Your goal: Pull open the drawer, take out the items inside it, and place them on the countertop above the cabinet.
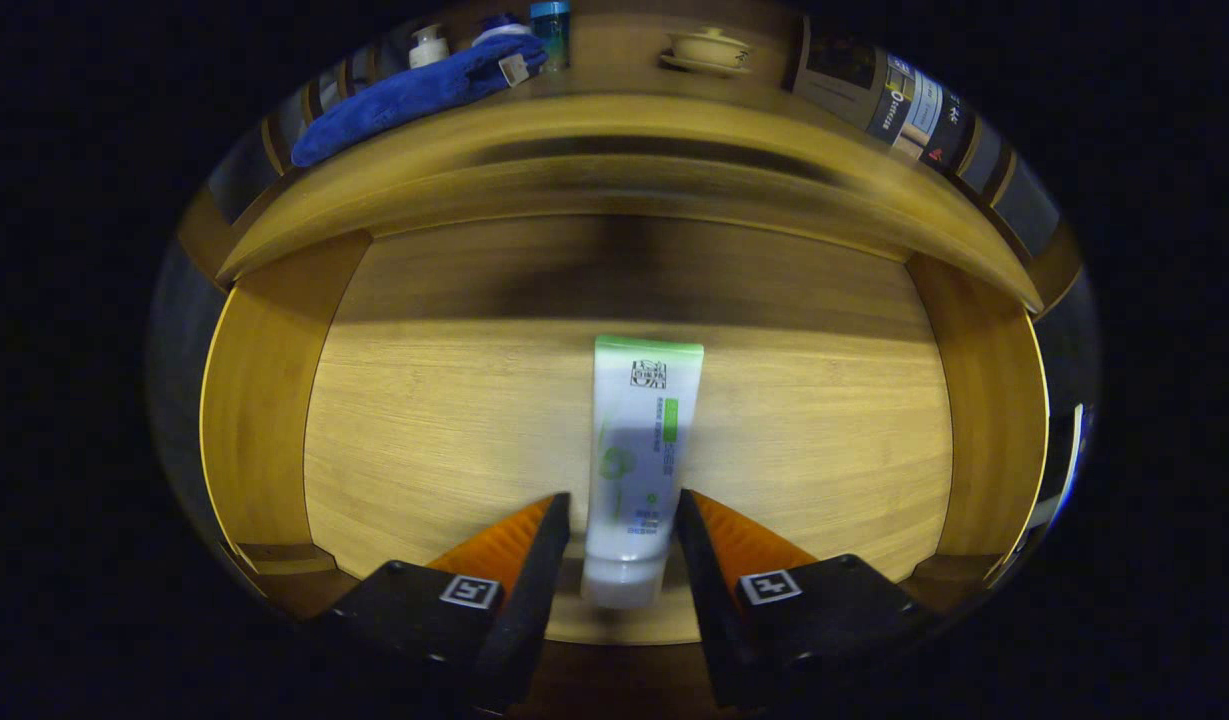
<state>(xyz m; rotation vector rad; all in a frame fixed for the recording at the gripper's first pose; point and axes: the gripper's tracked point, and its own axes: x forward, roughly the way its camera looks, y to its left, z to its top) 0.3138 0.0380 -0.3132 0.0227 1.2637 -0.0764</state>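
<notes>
A white tube with a green end [642, 440] lies flat on the wooden floor of the pulled-out drawer [454, 420], its cap end pointing toward me. My gripper [623, 500] is down inside the drawer, one finger on each side of the tube's cap end. The left finger [549, 540] stands a small gap off the tube and the right finger [696, 540] is right at its edge, so the gripper is open around it. Beyond the drawer's back, the cabinet's countertop [614, 70] runs across.
On the countertop lie a blue cloth [414, 95], a white jar [429, 45], a blue-capped bottle [551, 30] and a lidded cup on a saucer [709, 50]. The drawer's side walls [259, 400] [989, 400] rise on both sides of the tube.
</notes>
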